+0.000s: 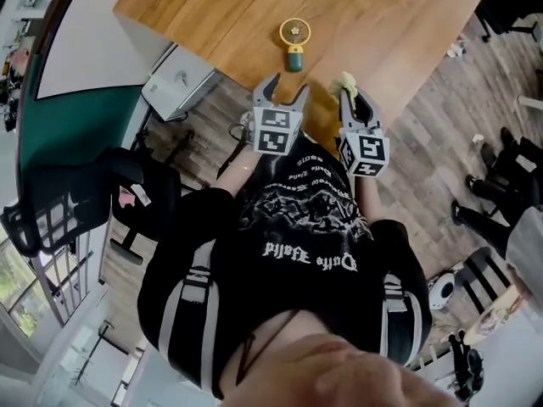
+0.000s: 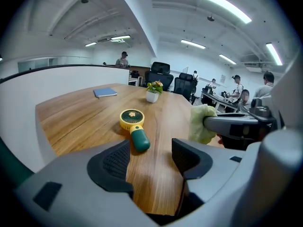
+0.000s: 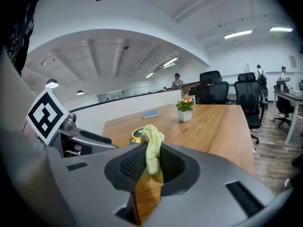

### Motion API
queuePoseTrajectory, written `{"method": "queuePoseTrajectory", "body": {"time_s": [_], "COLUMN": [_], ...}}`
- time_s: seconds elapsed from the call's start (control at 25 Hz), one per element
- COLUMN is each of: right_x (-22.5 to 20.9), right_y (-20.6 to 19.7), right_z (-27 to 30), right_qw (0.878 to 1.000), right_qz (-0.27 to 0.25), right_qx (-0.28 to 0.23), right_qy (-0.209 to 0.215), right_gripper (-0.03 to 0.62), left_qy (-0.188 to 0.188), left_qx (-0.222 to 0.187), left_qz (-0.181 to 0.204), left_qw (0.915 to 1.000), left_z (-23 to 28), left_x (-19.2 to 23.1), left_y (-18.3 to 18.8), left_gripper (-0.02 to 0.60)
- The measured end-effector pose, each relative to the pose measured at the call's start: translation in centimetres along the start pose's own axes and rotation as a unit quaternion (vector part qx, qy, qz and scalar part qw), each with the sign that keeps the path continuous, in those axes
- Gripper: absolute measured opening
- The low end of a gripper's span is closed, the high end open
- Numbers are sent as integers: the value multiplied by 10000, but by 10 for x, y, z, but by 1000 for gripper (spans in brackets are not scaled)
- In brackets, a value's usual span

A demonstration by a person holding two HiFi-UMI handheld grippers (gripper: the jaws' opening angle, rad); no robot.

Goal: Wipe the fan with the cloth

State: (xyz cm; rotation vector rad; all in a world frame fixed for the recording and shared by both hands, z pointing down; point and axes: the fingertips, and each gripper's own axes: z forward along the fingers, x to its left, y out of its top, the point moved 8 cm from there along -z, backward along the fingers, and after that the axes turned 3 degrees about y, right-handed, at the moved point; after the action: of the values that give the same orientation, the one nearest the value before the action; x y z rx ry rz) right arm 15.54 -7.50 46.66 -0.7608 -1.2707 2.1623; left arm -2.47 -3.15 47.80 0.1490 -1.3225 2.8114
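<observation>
Two grippers over the desk's near edge, the fan lying ahead of them

Far back on the left, a blue notebook (image 2: 104, 92) lies close to the edge of the wooden desk (image 1: 212, 15). The left gripper (image 1: 286, 89) hangs over the near edge, jaws wide apart with only bare wood showing between them. Just beyond it the small fan (image 1: 295, 41) lies flat a little way in from that near edge. Its round yellow head is toward the far edge and its green handle toward the person, and it touches neither gripper. A small potted plant (image 2: 152, 92) stands near the far edge. On the right, the right gripper (image 1: 352, 100) has its jaws drawn narrow on a pale yellow-green cloth (image 3: 151, 148), which bunches up past the tips.
</observation>
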Motion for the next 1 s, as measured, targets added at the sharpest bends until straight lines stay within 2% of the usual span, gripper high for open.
{"method": "queuePoseTrajectory", "body": {"time_s": [0.24, 0.52, 0.68, 0.72, 0.76, 0.88, 1.0], "right_x": [0, 7, 6, 7, 9, 16, 25], "right_y": [-9, -9, -5, -5, -6, -7, -7], "right_z": [0, -10, -11, -10, -10, -8, -5], "right_qw": [9998, 9988, 9978, 9976, 9974, 9969, 9965], "right_qz": [132, 189, 201, 217, 230, 261, 295], "right_qx": [112, 139, 90, 94, 102, 129, 126], "right_qy": [-138, -437, -618, -650, -677, -736, -768], "right_gripper": [72, 72, 72, 72, 72, 72, 72], "left_qy": [372, 694, 542, 521, 508, 287, -157], "left_qx": [229, 777, 1005, 1006, 994, 1012, 1065], "left_qz": [-81, -8, 65, 171, 288, 505, 832], "left_qw": [9990, 9946, 9934, 9934, 9933, 9932, 9907], "left_z": [39, 68, 76, 76, 75, 74, 73], "left_x": [8, 19, 25, 28, 31, 41, 50], "left_y": [7, -2, -6, -6, -6, -5, -3], "left_gripper": [288, 290, 289, 253, 187, 184, 179]}}
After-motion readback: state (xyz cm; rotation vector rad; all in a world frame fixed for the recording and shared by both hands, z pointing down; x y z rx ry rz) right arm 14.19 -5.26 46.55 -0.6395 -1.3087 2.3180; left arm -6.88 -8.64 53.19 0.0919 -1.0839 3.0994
